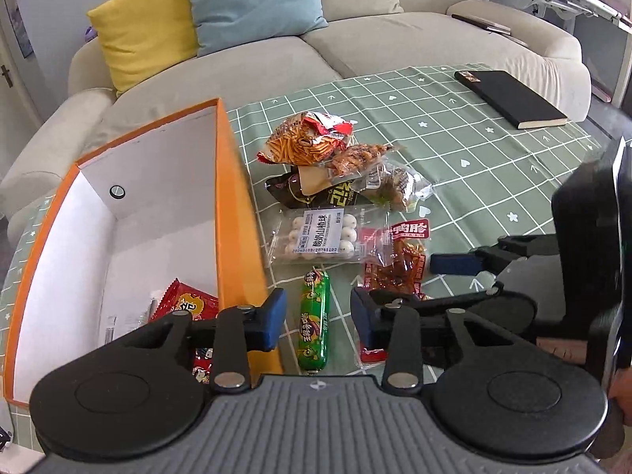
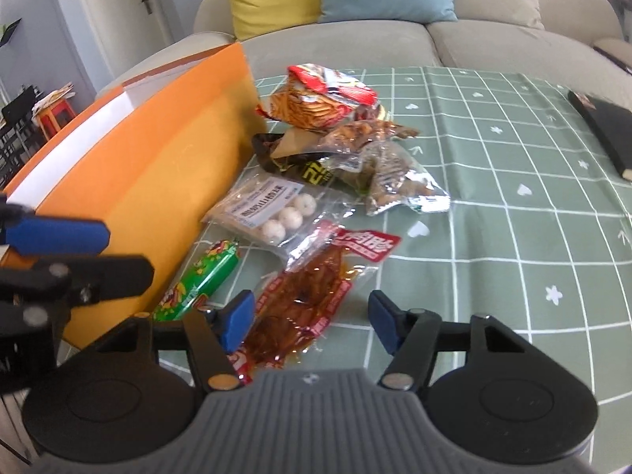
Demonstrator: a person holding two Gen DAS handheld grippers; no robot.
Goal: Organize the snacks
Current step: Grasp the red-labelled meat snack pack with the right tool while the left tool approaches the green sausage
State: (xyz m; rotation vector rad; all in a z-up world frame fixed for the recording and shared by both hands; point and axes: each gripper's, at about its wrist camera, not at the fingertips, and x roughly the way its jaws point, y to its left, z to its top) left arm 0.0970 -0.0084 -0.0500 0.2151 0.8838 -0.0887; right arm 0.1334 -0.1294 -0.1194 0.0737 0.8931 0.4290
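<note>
Left wrist view: orange box (image 1: 233, 197) holds red snack packets (image 1: 189, 304); both grippers' jaws apart, empty.

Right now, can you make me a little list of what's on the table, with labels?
Table cover: green checked cloth
Box: orange box, open, at the left, red packets inside
Left gripper: open, green sausage stick between its fingers, not pinched
Right gripper: open, over the red meat packet
Middle: clear bag of white balls
Far pile: noodle snack bag on top
Far right: black book
Behind: sofa with yellow and blue cushions
</note>
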